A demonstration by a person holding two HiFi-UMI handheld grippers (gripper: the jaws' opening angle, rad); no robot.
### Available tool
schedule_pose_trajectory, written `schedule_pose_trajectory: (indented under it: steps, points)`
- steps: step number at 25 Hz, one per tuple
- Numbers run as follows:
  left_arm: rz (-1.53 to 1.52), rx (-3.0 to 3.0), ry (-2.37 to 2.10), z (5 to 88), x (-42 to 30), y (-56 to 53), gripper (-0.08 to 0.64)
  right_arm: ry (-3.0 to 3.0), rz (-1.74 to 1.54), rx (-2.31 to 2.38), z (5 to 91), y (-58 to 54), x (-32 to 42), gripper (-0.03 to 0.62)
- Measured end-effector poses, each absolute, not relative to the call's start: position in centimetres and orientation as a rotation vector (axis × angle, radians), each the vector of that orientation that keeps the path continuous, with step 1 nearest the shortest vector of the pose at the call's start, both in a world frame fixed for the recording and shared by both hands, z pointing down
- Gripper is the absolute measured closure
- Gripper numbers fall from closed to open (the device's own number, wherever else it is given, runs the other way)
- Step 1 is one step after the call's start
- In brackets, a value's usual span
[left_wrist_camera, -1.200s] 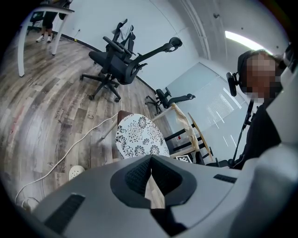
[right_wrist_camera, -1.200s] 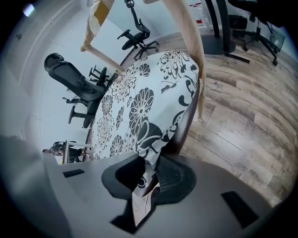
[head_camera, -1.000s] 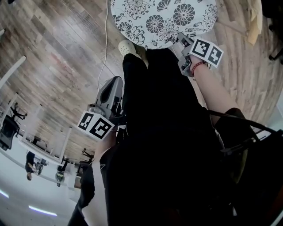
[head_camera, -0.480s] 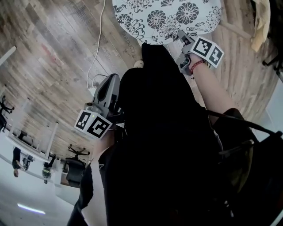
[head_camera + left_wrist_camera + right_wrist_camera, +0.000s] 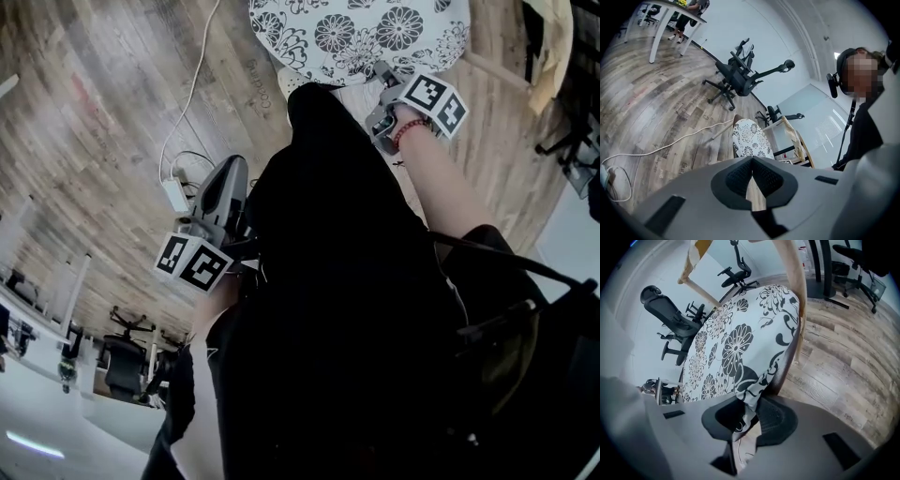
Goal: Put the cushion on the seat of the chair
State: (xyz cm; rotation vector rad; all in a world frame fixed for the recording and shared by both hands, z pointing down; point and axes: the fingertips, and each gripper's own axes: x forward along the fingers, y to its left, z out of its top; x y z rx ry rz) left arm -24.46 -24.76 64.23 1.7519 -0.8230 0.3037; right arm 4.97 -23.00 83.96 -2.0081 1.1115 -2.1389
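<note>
One round white cushion with black flower print (image 5: pixel 356 33) lies at 12 o'clock, beside one pale wooden chair frame (image 5: pixel 793 287). Two grippers: right gripper (image 5: pixel 747 413) clamped on the cushion's edge; left gripper (image 5: pixel 751 176) at 9 o'clock, jaws together, empty.

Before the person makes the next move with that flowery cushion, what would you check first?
1. Right gripper has hold of the cushion: ok, its jaws are shut on a fold of the near edge.
2. Left gripper is free to help: ok, jaws together with nothing between them, held at the person's side.
3. Cushion is over the chair seat: ok, the dark seat rim shows under its edge.
4. Cushion is centred on the seat: cannot tell, the far side is hidden.
5. Cushion lies flat: not ok, the gripped edge is bunched up in the jaws.
6. Cable on the floor is out of the way: cannot tell.
</note>
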Motion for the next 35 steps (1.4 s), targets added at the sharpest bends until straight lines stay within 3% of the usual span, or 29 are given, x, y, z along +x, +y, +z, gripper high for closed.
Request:
schedule_pose_trajectory:
  steps: [15, 21, 26, 35]
  points:
    - [0.173, 1.727, -1.031, 61.3, -27.2, -16.2, 0.545, 1.260, -2.136, -2.001, 83.7, -22.8, 4.7, 0.515]
    - [0.164, 1.691, -1.127, 59.4, -28.8, -10.6, 0.545, 1.329, -2.082, -2.058, 83.1, -22.0, 5.1, 0.469]
    - [0.167, 1.704, -1.172, 57.9, -29.1, -8.5, 0.545, 1.314, -2.115, -2.126, 83.4, -20.4, 5.7, 0.366]
    - [0.146, 1.717, -1.216, 55.6, -28.7, -7.7, 0.545, 1.202, -2.234, -1.952, 82.5, -18.2, 5.3, 0.357]
